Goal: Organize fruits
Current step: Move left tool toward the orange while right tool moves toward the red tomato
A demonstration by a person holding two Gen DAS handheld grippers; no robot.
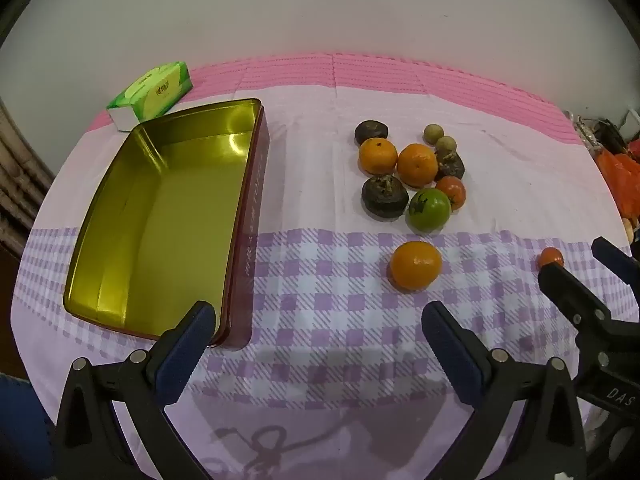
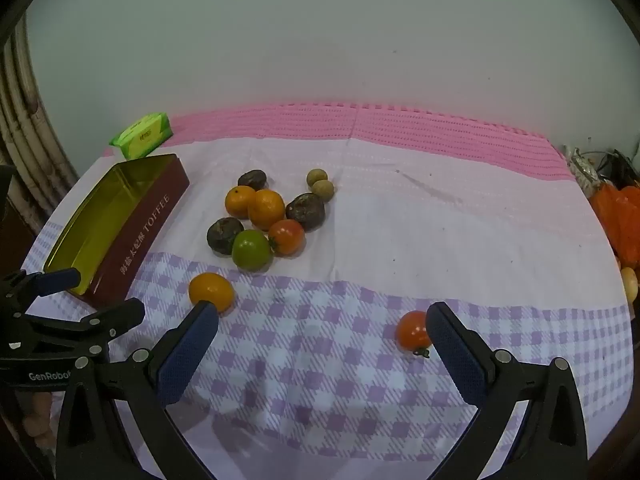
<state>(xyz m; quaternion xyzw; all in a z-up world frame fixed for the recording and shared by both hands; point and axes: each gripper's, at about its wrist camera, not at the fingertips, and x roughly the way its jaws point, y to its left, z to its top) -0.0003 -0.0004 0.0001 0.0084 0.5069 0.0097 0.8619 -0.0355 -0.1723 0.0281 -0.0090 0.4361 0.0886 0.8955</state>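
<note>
An empty gold-lined tin [image 1: 160, 220] [image 2: 100, 216] with dark red sides lies on the left of the cloth. A cluster of fruit sits mid-table: oranges [image 1: 378, 156] [image 2: 266, 209], dark brown fruits [image 1: 384, 196], a green tomato [image 1: 429, 209] [image 2: 252, 249], a red tomato [image 2: 286, 236] and two small tan fruits [image 2: 322, 189]. One orange [image 1: 416, 265] [image 2: 211, 291] lies apart, nearer me. A small red tomato [image 2: 413, 332] [image 1: 550, 257] lies at the right. My left gripper [image 1: 320, 316] hovers open and holds nothing, between tin and lone orange. My right gripper [image 2: 322, 318] is open, the red tomato just inside its right finger [image 2: 456, 344].
A green tissue pack [image 1: 154, 94] [image 2: 142, 134] lies behind the tin near the wall. Orange items [image 2: 620, 216] and cables crowd the table's right edge. The checked cloth [image 1: 320, 360] runs to the near edge. A hand [image 2: 38, 420] shows at lower left in the right wrist view.
</note>
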